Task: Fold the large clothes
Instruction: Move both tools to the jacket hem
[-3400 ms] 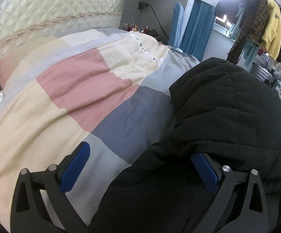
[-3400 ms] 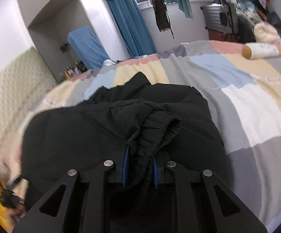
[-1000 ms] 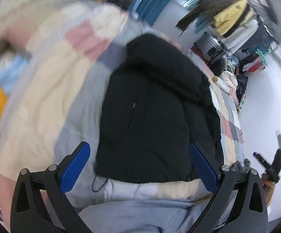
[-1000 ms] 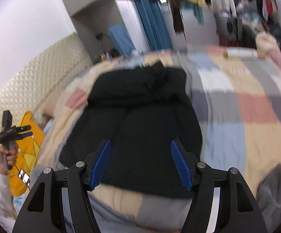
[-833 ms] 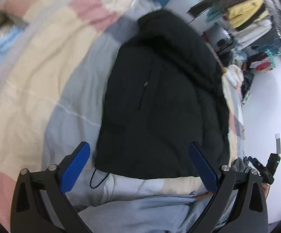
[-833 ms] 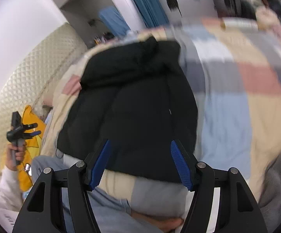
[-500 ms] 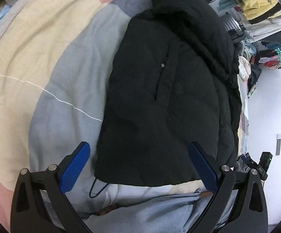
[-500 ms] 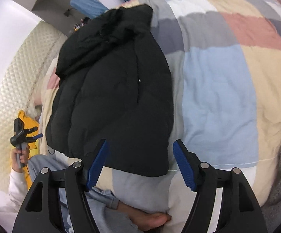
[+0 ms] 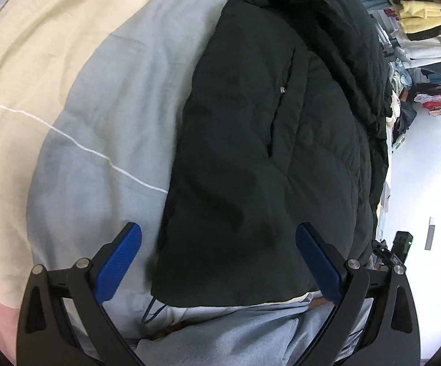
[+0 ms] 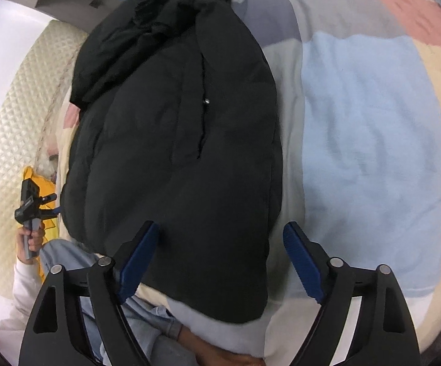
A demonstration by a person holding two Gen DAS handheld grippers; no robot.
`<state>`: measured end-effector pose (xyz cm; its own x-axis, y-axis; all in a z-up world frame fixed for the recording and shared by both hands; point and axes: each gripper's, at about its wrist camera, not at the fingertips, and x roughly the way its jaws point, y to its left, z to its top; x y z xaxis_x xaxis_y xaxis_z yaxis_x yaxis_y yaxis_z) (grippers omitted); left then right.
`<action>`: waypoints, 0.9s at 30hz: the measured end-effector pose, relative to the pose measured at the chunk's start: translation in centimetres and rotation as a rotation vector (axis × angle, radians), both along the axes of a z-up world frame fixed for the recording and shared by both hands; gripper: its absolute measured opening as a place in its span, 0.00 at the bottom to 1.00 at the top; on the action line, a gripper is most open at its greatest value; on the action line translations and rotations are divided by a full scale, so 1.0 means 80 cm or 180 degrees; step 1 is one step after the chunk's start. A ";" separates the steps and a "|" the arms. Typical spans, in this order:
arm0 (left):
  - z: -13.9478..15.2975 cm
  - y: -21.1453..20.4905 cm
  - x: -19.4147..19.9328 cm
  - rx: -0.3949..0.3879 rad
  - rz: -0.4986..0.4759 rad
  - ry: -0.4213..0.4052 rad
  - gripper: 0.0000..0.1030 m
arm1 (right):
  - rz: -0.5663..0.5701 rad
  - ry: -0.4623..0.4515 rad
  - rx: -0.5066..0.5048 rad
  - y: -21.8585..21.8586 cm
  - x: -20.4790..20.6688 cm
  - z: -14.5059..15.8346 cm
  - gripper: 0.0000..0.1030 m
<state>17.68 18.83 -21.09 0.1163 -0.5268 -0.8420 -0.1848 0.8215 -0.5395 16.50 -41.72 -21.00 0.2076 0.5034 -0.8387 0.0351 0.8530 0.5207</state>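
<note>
A black puffer jacket (image 9: 266,152) lies folded lengthwise on the patchwork bedspread (image 9: 98,106), its hem toward me and its hood at the far end. It also shows in the right wrist view (image 10: 183,140). My left gripper (image 9: 218,263) is open and empty, held high above the jacket's near hem. My right gripper (image 10: 220,259) is open and empty, also high above the hem. The left gripper also shows small at the left of the right wrist view (image 10: 32,204), and the right gripper at the right edge of the left wrist view (image 9: 399,251).
My legs in light blue trousers (image 9: 251,332) are at the bed's near edge. A quilted cream headboard (image 10: 16,116) and a yellow cushion (image 10: 45,195) are on the left. Hanging clothes (image 9: 418,21) stand beyond the bed. A thin drawcord (image 9: 151,311) trails from the hem.
Both grippers have risen and tilted down over the jacket. Earlier the right gripper was shut on a sleeve cuff; it is now open and empty.
</note>
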 end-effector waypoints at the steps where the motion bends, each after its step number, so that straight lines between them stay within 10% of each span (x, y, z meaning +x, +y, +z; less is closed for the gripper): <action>1: -0.002 -0.001 0.001 0.0002 -0.0016 0.0015 0.97 | 0.0007 0.0050 0.0035 0.003 0.002 -0.006 0.85; 18: -0.033 -0.010 0.025 0.0117 0.0011 0.0159 0.98 | 0.0188 -0.0282 0.0588 -0.001 0.002 0.022 0.87; 27: -0.010 -0.026 0.020 -0.0395 -0.0356 -0.0160 0.83 | 0.0187 -0.0502 0.0712 -0.015 -0.010 0.055 0.87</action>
